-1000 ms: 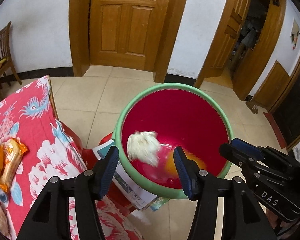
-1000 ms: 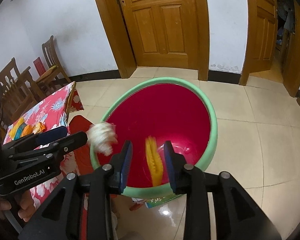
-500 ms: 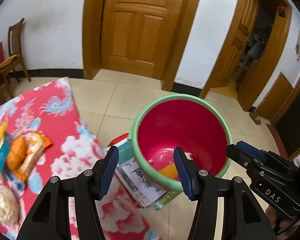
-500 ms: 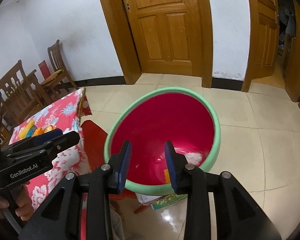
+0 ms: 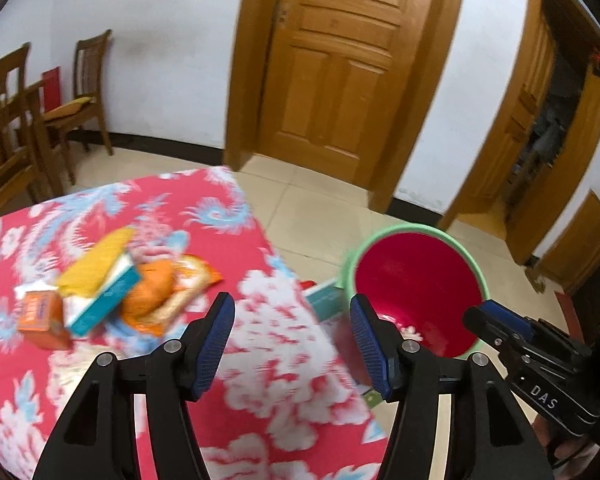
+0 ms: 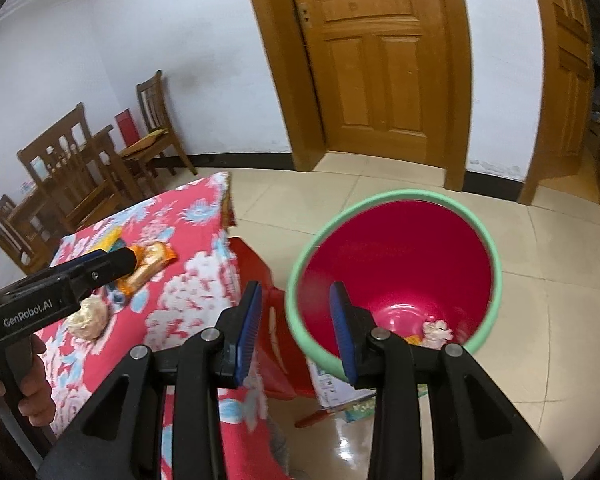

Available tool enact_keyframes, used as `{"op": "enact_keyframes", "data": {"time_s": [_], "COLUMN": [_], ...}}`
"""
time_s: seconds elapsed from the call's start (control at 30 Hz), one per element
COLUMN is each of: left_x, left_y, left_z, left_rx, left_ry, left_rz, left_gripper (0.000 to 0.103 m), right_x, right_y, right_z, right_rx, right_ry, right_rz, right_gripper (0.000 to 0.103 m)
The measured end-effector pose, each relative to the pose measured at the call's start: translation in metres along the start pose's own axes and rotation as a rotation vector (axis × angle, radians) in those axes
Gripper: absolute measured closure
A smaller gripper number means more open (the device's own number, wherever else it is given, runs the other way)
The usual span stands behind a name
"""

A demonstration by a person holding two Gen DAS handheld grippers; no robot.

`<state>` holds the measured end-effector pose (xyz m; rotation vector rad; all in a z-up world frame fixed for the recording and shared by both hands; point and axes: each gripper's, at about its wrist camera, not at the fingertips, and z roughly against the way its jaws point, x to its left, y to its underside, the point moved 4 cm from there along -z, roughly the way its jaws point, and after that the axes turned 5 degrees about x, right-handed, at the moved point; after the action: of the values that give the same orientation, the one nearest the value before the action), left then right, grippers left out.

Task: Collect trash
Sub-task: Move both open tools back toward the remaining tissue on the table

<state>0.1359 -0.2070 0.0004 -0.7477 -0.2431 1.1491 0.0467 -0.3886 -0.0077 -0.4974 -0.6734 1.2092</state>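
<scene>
Both grippers: left gripper (image 5: 292, 340) and right gripper (image 6: 296, 332) gape, nothing gripped.
Left jaws: just widened.
Bucket (image 6: 396, 196): crumpled trash (image 6: 436, 330) inside.

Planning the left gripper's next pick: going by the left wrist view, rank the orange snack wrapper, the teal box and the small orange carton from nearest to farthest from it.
From the left gripper:
1. orange snack wrapper, just ahead, slightly left.
2. teal box, further left.
3. small orange carton, leftmost on the tablecloth.

- Left wrist view: looks down along its jaws onto the bench (image 5: 284, 360); bin (image 5: 414, 240) at 2 o'clock.
- Right wrist view: faces bin (image 6: 392, 196); bench (image 6: 188, 288) at 9 o'clock.
- Both share the bench, the bin and the door (image 5: 340, 64).
</scene>
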Motion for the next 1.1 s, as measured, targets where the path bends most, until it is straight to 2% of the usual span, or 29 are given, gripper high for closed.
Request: {"op": "enact_keyframes", "data": {"time_s": [0.67,0.83,1.1], "left_x": [0.132,0.155,0.164], "left_y": [0.019,0.031,0.054], "left_z": [0.040,0.039,0.022], "left_rx": [-0.049,-0.028,0.042], "left_ry": [-0.212,-0.229,-0.192], "left_rz": [0.193,0.246,0.285], "left_gripper": [0.041,0.041,0.041], "right_x": [0.113,0.136,0.152], "right_y": [-0.007,-0.003,-0.001], "right_z": [-0.038,-0.054,-0.069], "right_rx": [0.056,0.087,0.119], "right_ry": [-0.151,-0.179,-0.193], "right_rz": [0.146,0.172,0.184], "right_gripper": [0.064,0.063,0.063]}}
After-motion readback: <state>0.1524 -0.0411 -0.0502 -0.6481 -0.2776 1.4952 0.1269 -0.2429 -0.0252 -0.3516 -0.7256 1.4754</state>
